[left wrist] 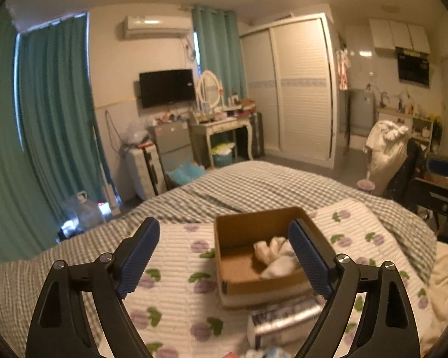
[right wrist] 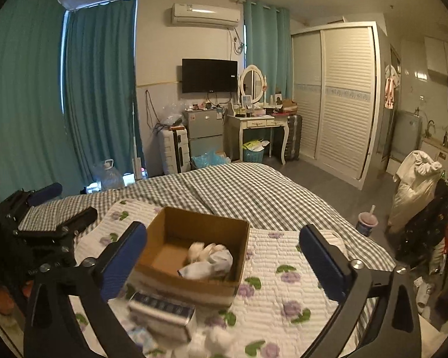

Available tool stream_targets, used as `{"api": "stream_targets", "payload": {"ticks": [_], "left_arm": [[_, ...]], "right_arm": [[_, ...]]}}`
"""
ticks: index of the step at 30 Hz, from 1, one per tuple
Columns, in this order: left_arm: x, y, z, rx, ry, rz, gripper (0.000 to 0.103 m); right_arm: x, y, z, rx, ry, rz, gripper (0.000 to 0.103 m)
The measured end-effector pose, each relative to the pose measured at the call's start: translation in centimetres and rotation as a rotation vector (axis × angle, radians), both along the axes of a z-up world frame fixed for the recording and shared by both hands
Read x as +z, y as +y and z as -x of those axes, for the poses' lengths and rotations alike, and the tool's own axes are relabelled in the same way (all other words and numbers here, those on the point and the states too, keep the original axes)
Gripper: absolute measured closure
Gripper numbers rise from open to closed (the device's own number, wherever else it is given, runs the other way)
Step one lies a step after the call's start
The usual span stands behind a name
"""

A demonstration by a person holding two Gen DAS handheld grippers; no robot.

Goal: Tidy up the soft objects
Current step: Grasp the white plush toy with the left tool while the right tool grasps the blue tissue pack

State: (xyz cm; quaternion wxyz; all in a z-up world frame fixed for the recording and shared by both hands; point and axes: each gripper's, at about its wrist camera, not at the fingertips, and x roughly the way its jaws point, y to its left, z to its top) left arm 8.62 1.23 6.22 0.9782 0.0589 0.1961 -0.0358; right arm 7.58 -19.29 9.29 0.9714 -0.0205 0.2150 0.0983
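An open cardboard box (left wrist: 239, 232) (right wrist: 242, 238) sits on a white quilted pad with purple flowers (left wrist: 176, 298) (right wrist: 283, 292) on the bed. Several white soft pieces (left wrist: 273, 253) (right wrist: 209, 258) lie inside it. My left gripper (left wrist: 228, 264) is open and empty, hovering just before the box. My right gripper (right wrist: 224, 265) is open and empty, also above the box's near side. A blue and white packet (left wrist: 283, 319) (right wrist: 161, 313) lies in front of the box. White fluffy balls (right wrist: 215, 340) lie at the near edge. The left gripper (right wrist: 44, 223) shows in the right wrist view.
The bed has a green checked cover (left wrist: 254, 188) (right wrist: 248, 191). Beyond it stand a dressing table (right wrist: 259, 125), a small fridge (right wrist: 204, 131), a suitcase (right wrist: 173, 152) and a wardrobe (right wrist: 337, 98). A chair draped with white clothes (right wrist: 415, 185) and a cup (right wrist: 367, 222) are at right.
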Motion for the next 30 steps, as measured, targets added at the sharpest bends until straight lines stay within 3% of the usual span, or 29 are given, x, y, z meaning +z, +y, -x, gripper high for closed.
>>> {"api": "stream_targets", "payload": {"ticks": [4,8,14,22,27,29,30], "left_arm": [[-2.1,1.1,2.4,-0.003,0.045,-0.025,0.014],[-6.7,2.6,3.7,0.019,0.138,-0.043,0.014],[-13.1,4.5,4.5,0.068,0.209,-0.060,0.014],[-18.7,6.7,3.9,0.094,0.278,-0.037,0.014],[-20.6,7.8,3.8,0.090,0.319,-0.014,0.014],[-20.8,7.9,3.7,0.080,0.327,-0.004,0.014],[-20.9,7.8,3.7,0.077,0.330,-0.003,0.014]], "right_arm": [[-1.7,1.8,3.9,0.042,0.021,0.039,0.000],[-6.8,4.3,5.4,0.094,0.092,0.046,0.000],[-16.4,8.8,3.9,0.197,0.265,0.007,0.000],[-24.6,13.1,1.0,0.267,0.426,0.089,0.001],[-26.5,14.2,-0.8,0.281,0.469,0.111,0.011],[-26.8,14.4,-1.1,0.297,0.481,0.089,0.026],[-26.8,14.5,-1.2,0.301,0.484,0.089,0.026]]}}
